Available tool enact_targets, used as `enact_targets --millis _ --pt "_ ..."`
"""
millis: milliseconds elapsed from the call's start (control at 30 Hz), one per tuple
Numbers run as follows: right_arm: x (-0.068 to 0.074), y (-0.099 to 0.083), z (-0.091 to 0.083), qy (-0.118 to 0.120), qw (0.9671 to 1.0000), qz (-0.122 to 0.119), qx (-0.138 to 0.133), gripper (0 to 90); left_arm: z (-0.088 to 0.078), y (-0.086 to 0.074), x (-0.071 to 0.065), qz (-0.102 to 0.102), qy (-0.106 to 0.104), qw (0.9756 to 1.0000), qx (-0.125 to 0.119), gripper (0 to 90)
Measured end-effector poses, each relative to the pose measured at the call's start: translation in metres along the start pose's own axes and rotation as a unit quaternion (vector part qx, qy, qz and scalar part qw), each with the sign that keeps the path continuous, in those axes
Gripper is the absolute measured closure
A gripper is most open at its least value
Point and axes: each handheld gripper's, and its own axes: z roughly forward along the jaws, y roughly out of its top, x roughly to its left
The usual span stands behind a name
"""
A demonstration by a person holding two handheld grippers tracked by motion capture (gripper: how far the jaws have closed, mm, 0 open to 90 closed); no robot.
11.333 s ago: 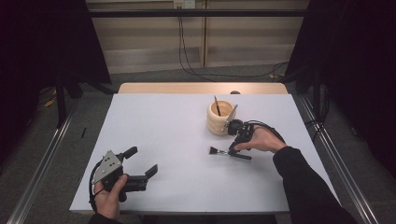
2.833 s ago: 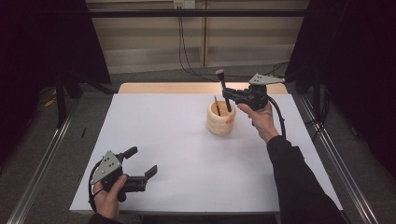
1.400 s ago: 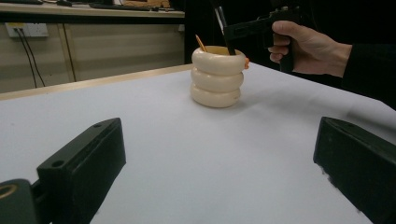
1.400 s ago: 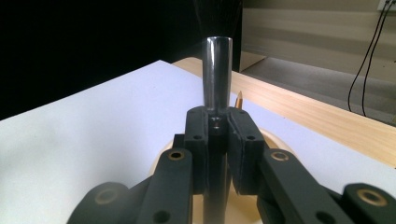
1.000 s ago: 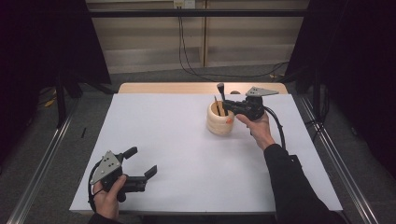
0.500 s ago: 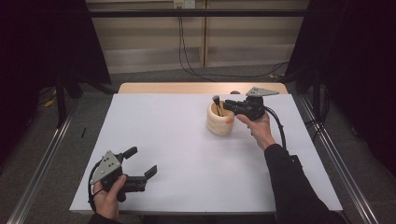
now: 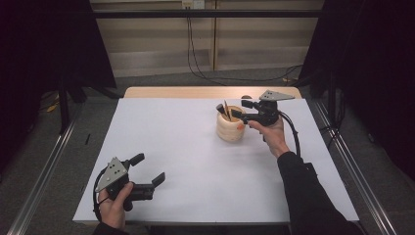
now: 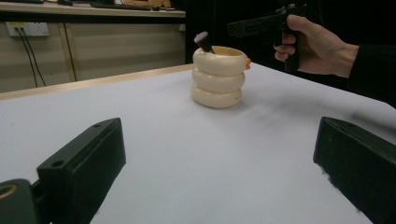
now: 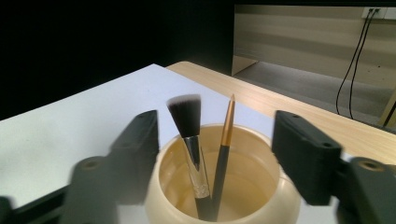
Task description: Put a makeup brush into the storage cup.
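Right gripper view, right tongs [image 9: 215, 140] just opened wide over cream holder [image 9: 224, 196], makeup brush [image 9: 189, 135] released, left tongs [image 7: 147, 169] open, empty.

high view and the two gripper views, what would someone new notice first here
A cream ribbed holder stands toward the far right of the white table, with a black-bristled makeup brush and a gold-tipped pencil standing inside it. The right gripper hovers at its rim; its jaws have just been opening, and they stand apart on either side of the brush without touching it. The left gripper rests open at the near left corner.
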Motion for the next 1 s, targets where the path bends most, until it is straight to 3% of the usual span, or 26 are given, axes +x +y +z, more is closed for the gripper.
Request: enact_targets --millis 233,333,400,533,600,667,1000 --pt "-0.001 0.001 -0.004 -0.007 1.0 0.003 0.003 1.6 0.0 -0.001 0.001 -0.004 0.002 1.0 0.002 2.2" --pt "0.0 0.001 -0.006 -0.018 0.9997 0.015 0.009 2.7 0.0 -0.001 0.001 -0.003 0.003 1.0 0.001 2.2" --pt "0.002 0.0 -0.009 -0.021 0.9996 0.01 0.017 2.8 0.0 -0.001 0.0 -0.001 0.002 1.0 0.003 2.2" --pt "0.007 -0.002 -0.016 -0.037 0.9993 -0.004 0.006 2.1 -0.001 0.0 0.0 0.003 0.0 1.0 0.003 2.2" --pt "0.01 -0.003 -0.02 -0.057 0.9983 -0.012 0.011 1.7 -0.002 -0.001 0.0 0.004 0.0 1.0 0.001 2.2" --pt "0.012 -0.003 -0.026 -0.075 0.9971 -0.01 -0.003 1.3 -0.003 -0.001 0.0 0.002 -0.003 1.0 0.001 2.2" --pt "0.02 -0.007 -0.053 -0.103 0.9946 -0.014 -0.01 1.8 -0.003 -0.001 0.001 -0.002 0.003 1.0 -0.004 1.7"
